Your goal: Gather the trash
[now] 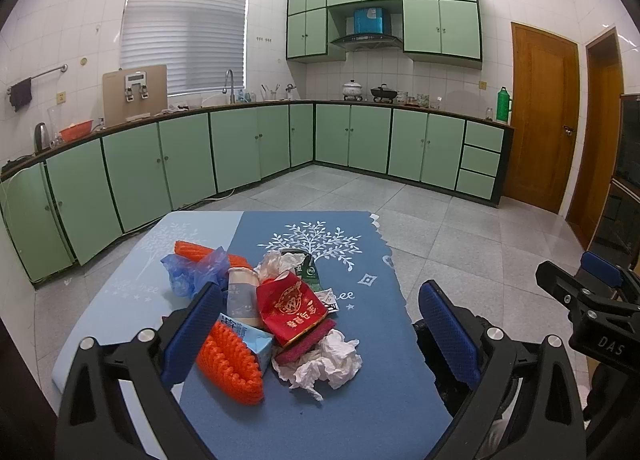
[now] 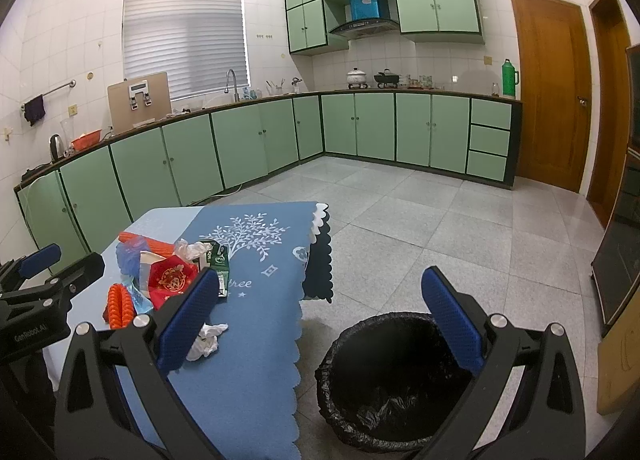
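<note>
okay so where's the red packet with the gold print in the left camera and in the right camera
Left wrist view: the red packet lies low and centre, in the trash pile, between the open left gripper's fingers.
Right wrist view: the red packet sits at lower left, just left of the open right gripper's left finger.
Shared landmark: the white tree print on the blue tablecloth.

The surface [image 1: 352, 412] wears a deep blue cloth printed with a white tree, with a paler blue panel on one side. On it lie a red packet [image 1: 294, 310] with gold lettering, bright orange foam netting [image 1: 230, 370], crumpled white tissue [image 1: 328, 364], a translucent blue plastic bag [image 1: 192, 268] and a green-and-white carton [image 2: 218, 258]. The bin [image 2: 384, 384] is lined in glossy black. Both hand-held grippers are black with blue textured fingers [image 1: 450, 326]. The cabinets [image 1: 424, 147] are mint green with dark edging.
</note>
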Demonstrator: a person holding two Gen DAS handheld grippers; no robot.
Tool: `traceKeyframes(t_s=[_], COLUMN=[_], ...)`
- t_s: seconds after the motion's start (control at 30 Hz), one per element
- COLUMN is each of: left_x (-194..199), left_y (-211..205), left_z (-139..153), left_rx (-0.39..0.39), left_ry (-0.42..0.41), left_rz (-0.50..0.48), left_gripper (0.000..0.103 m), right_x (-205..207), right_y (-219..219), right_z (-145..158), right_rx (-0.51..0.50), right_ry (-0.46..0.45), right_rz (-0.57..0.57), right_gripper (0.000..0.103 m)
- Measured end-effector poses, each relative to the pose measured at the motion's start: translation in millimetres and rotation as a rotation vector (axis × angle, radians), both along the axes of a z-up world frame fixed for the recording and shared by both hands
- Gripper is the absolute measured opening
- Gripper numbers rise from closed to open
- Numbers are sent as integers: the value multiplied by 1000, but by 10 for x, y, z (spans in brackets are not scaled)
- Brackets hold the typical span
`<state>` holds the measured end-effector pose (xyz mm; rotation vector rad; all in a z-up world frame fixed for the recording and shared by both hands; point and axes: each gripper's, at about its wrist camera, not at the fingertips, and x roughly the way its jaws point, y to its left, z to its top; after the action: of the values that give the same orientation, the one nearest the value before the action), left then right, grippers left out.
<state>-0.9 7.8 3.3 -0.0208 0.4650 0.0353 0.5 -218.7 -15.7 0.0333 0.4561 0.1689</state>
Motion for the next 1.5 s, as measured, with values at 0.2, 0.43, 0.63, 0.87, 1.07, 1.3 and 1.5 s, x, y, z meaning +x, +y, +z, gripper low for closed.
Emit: traceKeyframes(t_s=[0.2, 0.43, 0.63, 0.87, 1.07, 1.3, 1.5], left_x=[-6, 1, 1, 2, 3, 12, 90], left_y=[34, 1, -2, -4, -6, 100, 289], left_z=[-11, 0, 1, 2, 1, -46, -139], left_rx=[-1, 0, 1, 1, 1, -5, -4], left_ry=[1, 2, 1, 2, 2, 10, 42], left_rz=[1, -1, -1, -2, -2, 9, 56], left_gripper=[97, 97, 97, 97, 97, 97, 97], right_x=[1, 2, -7, -4, 2, 33, 95], right_y=[0, 1, -14, -14, 6, 56, 166], right_z=[-1, -1, 0, -2, -6, -34, -102], right_rx=[0, 1, 2, 0, 1, 6, 8], right_ry=[0, 0, 0, -1, 0, -9, -1], right_rz=[-1, -1, -2, -1, 0, 7, 35], right_gripper=[98, 98, 98, 98, 98, 98, 98])
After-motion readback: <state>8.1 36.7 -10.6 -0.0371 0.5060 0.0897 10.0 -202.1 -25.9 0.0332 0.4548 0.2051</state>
